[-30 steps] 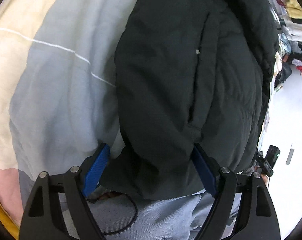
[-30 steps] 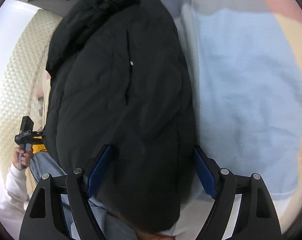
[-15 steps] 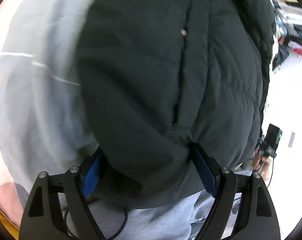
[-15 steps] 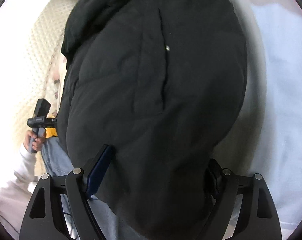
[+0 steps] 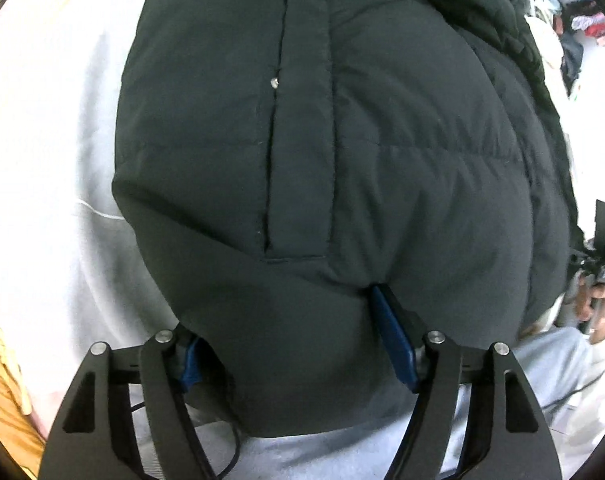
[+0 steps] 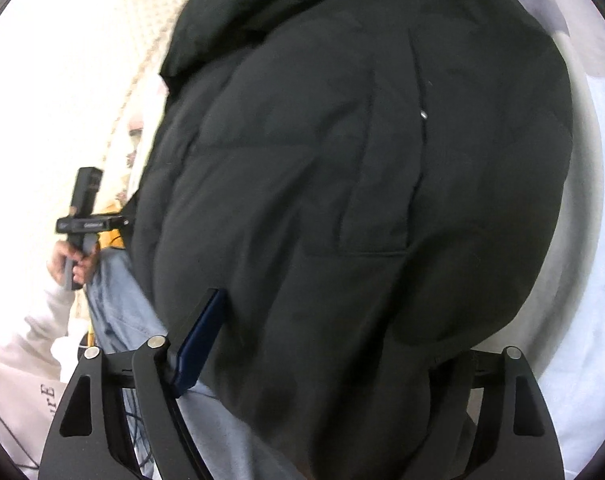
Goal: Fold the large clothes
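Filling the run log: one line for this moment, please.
stage: fold underway | left gripper: wide, jacket hem between fingers | right gripper: same | black puffer jacket: bulging over bedsheet
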Available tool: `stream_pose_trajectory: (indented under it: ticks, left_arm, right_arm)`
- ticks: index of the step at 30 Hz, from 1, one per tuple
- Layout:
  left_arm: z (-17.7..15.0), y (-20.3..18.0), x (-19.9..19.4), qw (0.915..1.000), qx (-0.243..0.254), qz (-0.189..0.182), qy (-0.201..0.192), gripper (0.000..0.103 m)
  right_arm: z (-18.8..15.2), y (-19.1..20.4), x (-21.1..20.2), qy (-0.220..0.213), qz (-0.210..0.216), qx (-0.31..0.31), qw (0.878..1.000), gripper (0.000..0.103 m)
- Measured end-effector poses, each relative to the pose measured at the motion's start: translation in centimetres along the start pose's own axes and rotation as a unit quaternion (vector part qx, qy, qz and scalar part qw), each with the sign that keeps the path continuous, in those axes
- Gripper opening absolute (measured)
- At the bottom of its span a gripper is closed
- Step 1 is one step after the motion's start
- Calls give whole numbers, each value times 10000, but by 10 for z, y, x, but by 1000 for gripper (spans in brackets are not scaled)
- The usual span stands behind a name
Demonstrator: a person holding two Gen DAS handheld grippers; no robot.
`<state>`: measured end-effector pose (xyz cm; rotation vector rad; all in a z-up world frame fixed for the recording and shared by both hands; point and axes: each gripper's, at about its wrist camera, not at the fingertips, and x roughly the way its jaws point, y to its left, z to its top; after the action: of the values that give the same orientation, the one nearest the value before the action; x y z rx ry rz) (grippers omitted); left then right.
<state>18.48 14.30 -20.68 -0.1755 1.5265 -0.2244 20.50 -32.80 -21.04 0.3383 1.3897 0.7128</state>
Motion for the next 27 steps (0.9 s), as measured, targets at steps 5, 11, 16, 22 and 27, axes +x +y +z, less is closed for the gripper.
stream_pose_trajectory:
  ticks: [5, 11, 16, 22, 27]
  left_arm:
    - [-4, -7, 2, 9994, 87, 283, -203, 67]
    - [-5, -6, -3, 9990, 178, 216, -342, 48]
    - [-3, 7, -29, 9973, -46, -329, -652, 19]
    - [-12, 7, -94, 9815, -309, -1287, -1386, 11]
    - [-30, 19, -160, 9612, -362, -1741, -2107, 11]
  right_arm:
    - [1, 4, -2, -45, -207, -85, 9997, 50]
    - [2, 30, -21, -317, -553, -397, 9972, 14]
    - [7, 61, -43, -800, -713, -637, 9922, 9]
    - [13, 101, -84, -1517, -756, -892, 9815, 8]
    - [2, 130, -117, -2050, -646, -1014, 9713, 7]
